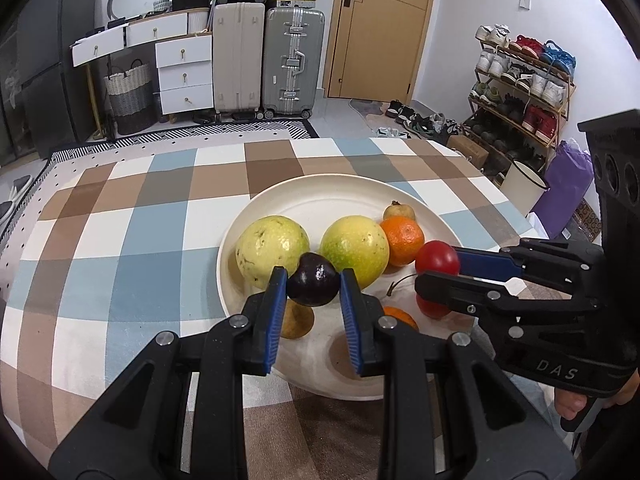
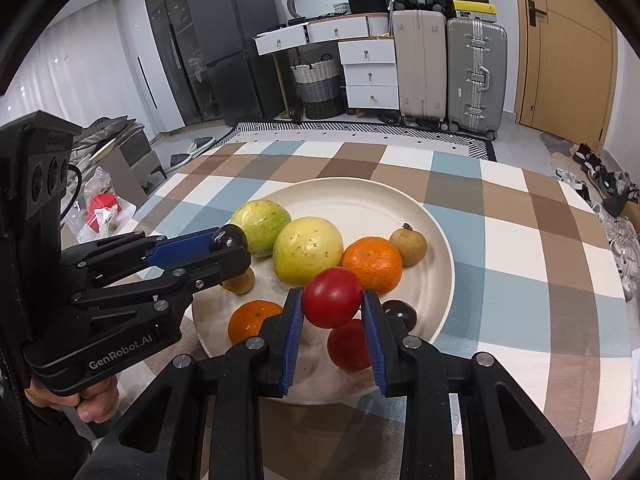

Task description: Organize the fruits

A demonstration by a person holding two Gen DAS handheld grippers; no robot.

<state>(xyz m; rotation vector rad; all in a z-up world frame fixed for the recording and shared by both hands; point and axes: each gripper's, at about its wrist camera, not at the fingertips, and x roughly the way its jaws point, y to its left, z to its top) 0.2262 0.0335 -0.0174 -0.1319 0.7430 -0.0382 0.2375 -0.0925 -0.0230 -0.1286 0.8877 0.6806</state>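
On the checked blue, brown and white tablecloth [image 1: 120, 248] sits a wide cream round plate [image 1: 320, 188] carrying nearly all the fruit. Taking the plate as a clock face in the right wrist view and moving left to right: at about 9 o'clock the left gripper [image 1: 313, 284] is clamped on a small dark purple round fruit [image 1: 313, 285], held above the plate with a small brownish-yellow round fruit [image 1: 297, 320] lying beneath it. Two large yellow-green round fruits [image 1: 272, 250] sit side by side, touching, from 10 o'clock toward the centre. An orange mandarin [image 2: 373, 265] lies just right of centre, with a small tan round fruit [image 2: 409, 246] touching it at 2 o'clock. A second mandarin [image 2: 252, 319] rests at 7 o'clock. At 6 o'clock the right gripper [image 2: 332, 304] is closed on a smooth red tomato [image 2: 332, 303], lifted over a second red tomato [image 2: 349, 345]; another dark purple fruit [image 2: 400, 314] sits at 5 o'clock.

Both held fruits are round and glossy, gripped only by flat blue pads, so either could slip and roll. The tomato is soft and a harder squeeze may split it. A dropped fruit would likely hit those below and knock them off the rim. The two grippers work close together and may collide.
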